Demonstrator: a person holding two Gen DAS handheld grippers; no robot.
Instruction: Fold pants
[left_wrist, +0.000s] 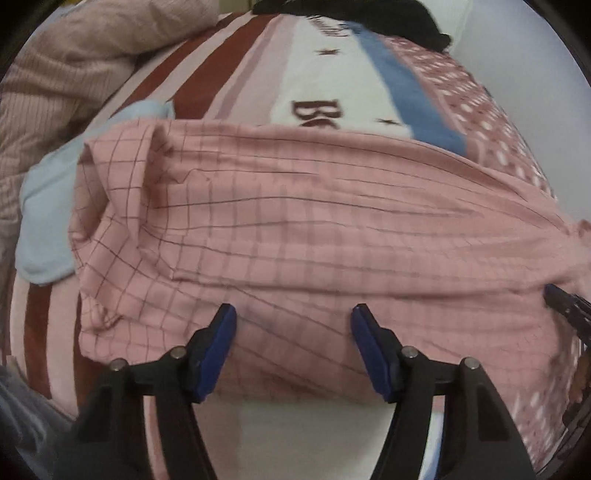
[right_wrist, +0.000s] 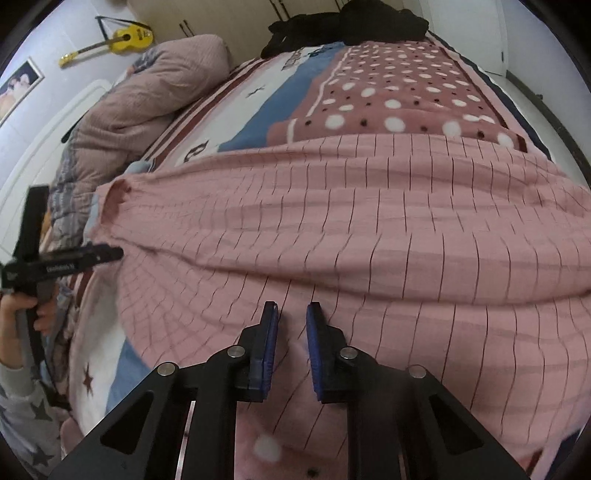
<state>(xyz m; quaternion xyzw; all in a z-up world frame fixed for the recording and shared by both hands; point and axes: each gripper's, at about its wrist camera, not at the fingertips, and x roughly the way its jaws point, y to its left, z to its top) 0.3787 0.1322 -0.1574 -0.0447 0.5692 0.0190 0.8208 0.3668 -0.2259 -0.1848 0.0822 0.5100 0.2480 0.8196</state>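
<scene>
The pants (left_wrist: 295, 229), pink with a thin dark grid, lie spread on the bed (right_wrist: 399, 85), their long axis running crosswise from the left claw's side to the right claw's side. In the left wrist view a bunched, gathered end sits at the left, resting partly on a pale blue cloth (left_wrist: 40, 206). The pants cover the near part of the patterned bedspread (left_wrist: 325, 81), whose stripes and lettering show beyond the far edge. The left claw (left_wrist: 293, 317) hovers over the near edge of the fabric, its blue pads set wide apart with nothing between them. At the far right of that view, the tip of the right claw (left_wrist: 557, 295) touches the cloth. In the right wrist view, the right claw (right_wrist: 291, 314) sits low over the pants, pads close together but with a narrow gap; whether they pinch fabric cannot be told. A quilt (right_wrist: 147, 99) lies heaped at the upper left, dark clothes (right_wrist: 351, 26) at the bed's far end.
</scene>
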